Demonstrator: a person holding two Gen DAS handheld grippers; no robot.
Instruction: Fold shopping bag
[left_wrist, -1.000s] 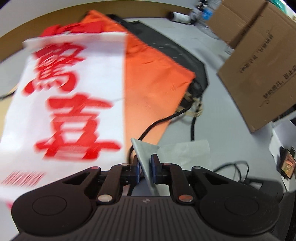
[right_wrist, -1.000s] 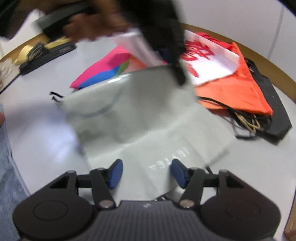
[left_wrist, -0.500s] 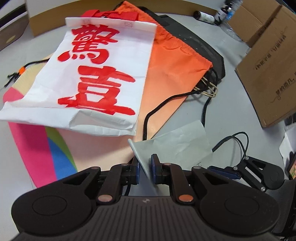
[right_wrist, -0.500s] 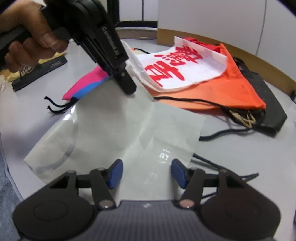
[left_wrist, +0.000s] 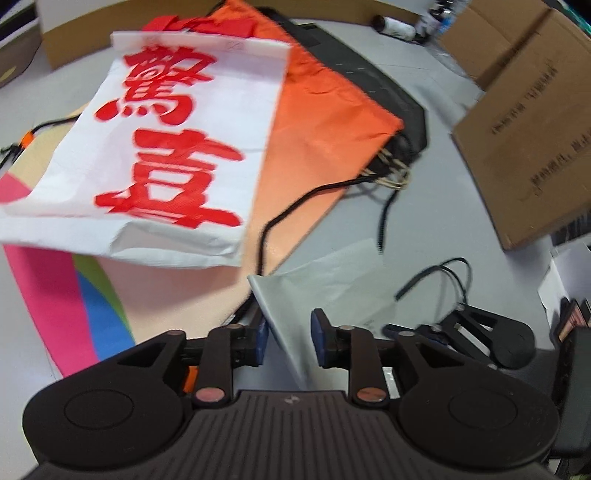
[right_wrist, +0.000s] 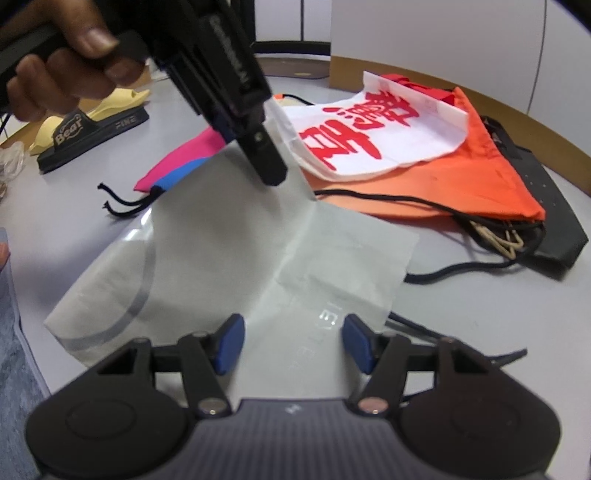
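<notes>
Your thin grey plastic shopping bag (right_wrist: 229, 236) lay flat on the pale grey desk (right_wrist: 480, 302), its long axis running from the near left edge, by your side, up toward the pile of other bags in the middle; one corner stood lifted off the surface. Your left gripper (left_wrist: 287, 334) had that raised corner between its blue pads, its jaws opening and no longer pressing the sheet. Your right gripper (right_wrist: 293, 343) hovered over the bag's near end with its jaws spread wide, gripping nothing. Just beyond the grey bag lay a white bag printed with red characters (right_wrist: 373, 129) on top of an orange drawstring bag (right_wrist: 480, 177), a flat black bag (right_wrist: 546, 206) beneath that, and a pink and blue one (right_wrist: 177, 170) to the left. Brown cardboard boxes (left_wrist: 528, 140) stood at the desk's far right corner; their contents could not be seen.
</notes>
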